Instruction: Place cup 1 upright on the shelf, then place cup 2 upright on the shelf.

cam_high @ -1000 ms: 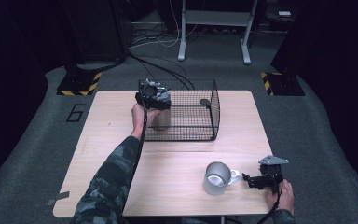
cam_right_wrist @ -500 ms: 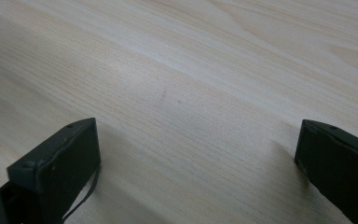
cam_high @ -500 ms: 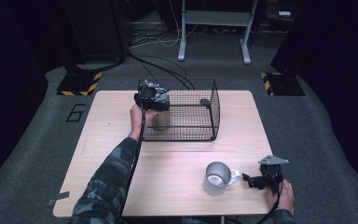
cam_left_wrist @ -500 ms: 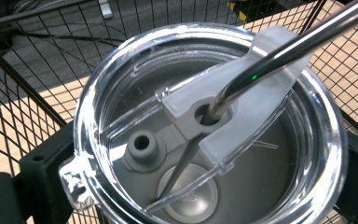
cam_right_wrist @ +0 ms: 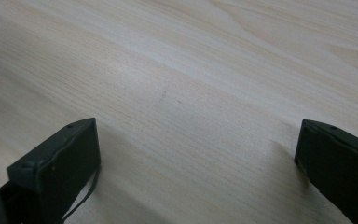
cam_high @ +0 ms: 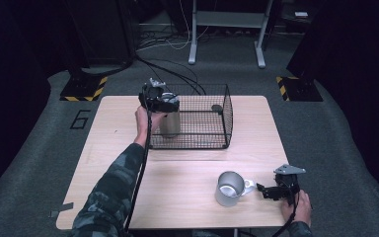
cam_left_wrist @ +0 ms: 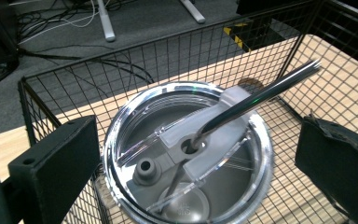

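Note:
A steel tumbler [cam_high: 169, 122] with a clear lid [cam_left_wrist: 186, 154] and a metal straw [cam_left_wrist: 261, 95] stands upright in the near left corner of a black wire basket [cam_high: 212, 143]. My left gripper [cam_high: 164, 104] hovers just above it, open. In the left gripper view its jaws [cam_left_wrist: 198, 140] flank the lid; the left one is close to the rim and the right one stands apart. A steel mug [cam_high: 229, 188] sits at the front right of the wooden table [cam_high: 187, 168]. My right gripper [cam_high: 264, 189] lies beside the mug's handle, open [cam_right_wrist: 198, 135] over bare wood.
A small dark round thing [cam_high: 217, 108] lies on the basket's floor at the back right. Beyond the table are cables on the grey floor, a white stand [cam_high: 227, 29] and yellow-black striped feet [cam_high: 84, 88].

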`<state>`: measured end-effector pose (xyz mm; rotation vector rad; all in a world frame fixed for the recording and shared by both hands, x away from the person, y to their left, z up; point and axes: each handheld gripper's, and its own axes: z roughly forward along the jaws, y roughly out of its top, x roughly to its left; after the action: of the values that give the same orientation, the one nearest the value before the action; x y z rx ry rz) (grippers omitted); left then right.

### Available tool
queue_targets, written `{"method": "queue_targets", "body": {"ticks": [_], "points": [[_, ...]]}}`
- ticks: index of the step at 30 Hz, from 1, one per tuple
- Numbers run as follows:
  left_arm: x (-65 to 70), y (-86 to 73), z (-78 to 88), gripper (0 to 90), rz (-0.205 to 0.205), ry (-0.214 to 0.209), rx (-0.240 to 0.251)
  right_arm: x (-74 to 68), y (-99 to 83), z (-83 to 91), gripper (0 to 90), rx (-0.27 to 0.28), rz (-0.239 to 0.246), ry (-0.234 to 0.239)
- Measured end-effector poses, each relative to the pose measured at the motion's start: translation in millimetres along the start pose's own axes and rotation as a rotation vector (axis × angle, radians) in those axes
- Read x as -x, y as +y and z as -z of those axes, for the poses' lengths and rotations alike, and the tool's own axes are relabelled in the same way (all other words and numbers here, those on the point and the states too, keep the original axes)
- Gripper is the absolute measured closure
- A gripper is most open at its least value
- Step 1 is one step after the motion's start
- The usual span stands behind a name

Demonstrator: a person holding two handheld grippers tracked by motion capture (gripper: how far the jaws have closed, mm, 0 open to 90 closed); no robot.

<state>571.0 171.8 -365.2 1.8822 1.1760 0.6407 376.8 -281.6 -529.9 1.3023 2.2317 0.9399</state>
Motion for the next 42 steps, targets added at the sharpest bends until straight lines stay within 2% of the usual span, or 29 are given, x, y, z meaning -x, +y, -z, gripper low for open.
{"method": "queue_targets", "body": {"ticks": [2,6,12,22,29,38,42], "points": [[0.1,1.2,5.8,0.0,-0.006,-0.005,-0.001,0.0,0.0,0.0,0.0,0.0,0.0,0.0],[0.2,2.1,18.6,0.0,0.006,-0.028,0.005,0.0,0.0,0.0,0.0,0.0,0.0,0.0],[2.9,-1.5,38.1,0.0,-0.034,-0.055,-0.013,0.0,0.0,0.0,0.0,0.0,0.0,0.0],[1.4,-25.9,73.5,0.1,-0.064,-0.063,-0.003,-0.1,0.0,0.0,0.0,0.0,0.0,0.0],[-2.3,-55.1,95.2,0.2,-0.068,-0.051,0.001,-0.3,0.1,0.1,0.0,-0.001,0.0,-0.001],[-13.9,-105.6,108.1,0.1,-0.049,-0.026,-0.057,-1.4,0.4,-0.1,0.0,-0.001,-0.012,-0.007],[-20.8,-134.1,108.3,0.1,-0.027,-0.014,-0.107,-1.3,0.6,0.0,0.0,-0.001,-0.012,-0.007]]}}
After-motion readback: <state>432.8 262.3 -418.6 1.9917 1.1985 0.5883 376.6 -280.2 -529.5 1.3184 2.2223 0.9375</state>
